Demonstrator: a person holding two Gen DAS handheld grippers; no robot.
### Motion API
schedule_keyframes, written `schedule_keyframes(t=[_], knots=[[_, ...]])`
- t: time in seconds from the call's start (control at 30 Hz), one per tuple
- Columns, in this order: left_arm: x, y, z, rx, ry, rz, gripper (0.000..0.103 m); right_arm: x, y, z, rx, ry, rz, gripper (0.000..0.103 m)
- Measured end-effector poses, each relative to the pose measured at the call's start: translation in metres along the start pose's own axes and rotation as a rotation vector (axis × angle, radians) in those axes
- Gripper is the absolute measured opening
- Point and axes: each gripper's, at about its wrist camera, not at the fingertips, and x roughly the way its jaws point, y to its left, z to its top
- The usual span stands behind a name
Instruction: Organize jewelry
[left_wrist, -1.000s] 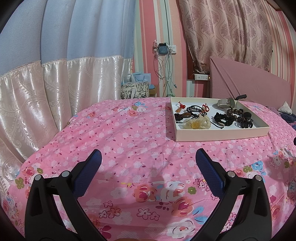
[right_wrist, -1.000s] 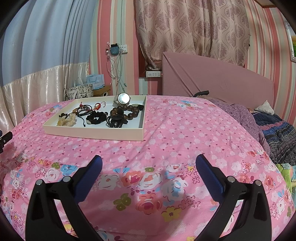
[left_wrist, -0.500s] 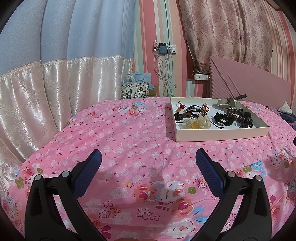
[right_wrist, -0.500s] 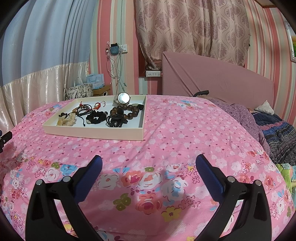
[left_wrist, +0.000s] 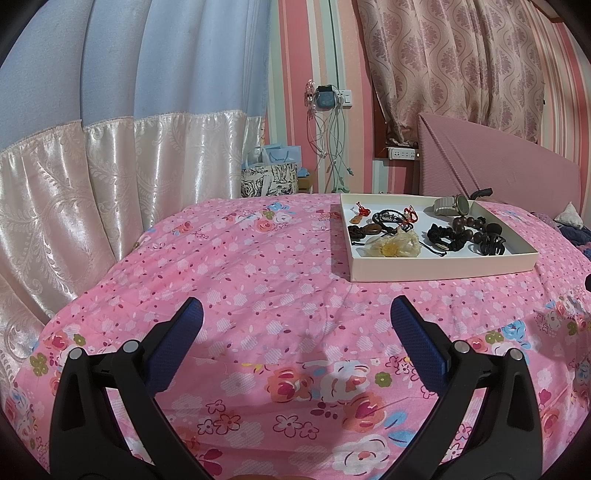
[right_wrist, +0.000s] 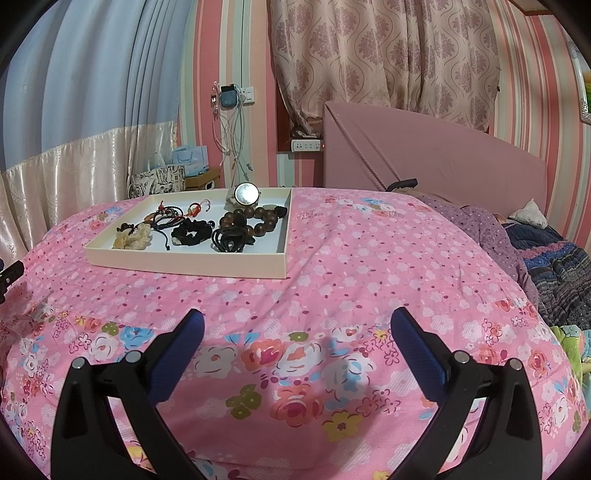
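Grippers, left (left_wrist: 295, 314) and right (right_wrist: 295, 325), hover released above bedspread (left_wrist: 258, 266); jewelry tray (right_wrist: 184, 264) lies far.

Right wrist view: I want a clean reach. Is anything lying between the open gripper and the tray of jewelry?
Nothing visible does. Only bare flowered bedspread lies between the right gripper and the tray; its near wall must be cleared to reach the jewelry.

One shallow cream cardboard tray (right_wrist: 192, 264) held the jewelry on one pink floral bedspread (right_wrist: 369, 266).
In it lay one silver round-faced wristwatch (right_wrist: 246, 194), one dark wooden bead bracelet (right_wrist: 258, 218), one black fabric scrunchie (right_wrist: 192, 230) and one pale yellow scrunchie (left_wrist: 391, 246).
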Motion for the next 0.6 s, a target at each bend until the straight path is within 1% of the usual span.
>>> schedule_keyframes(t=[0.6], knots=[[0.0004,-0.0001,0.0005,-0.003,-0.002,0.001,0.100,0.0001,0.0004,0.0008,-0.001,0.001,0.000,0.101]])
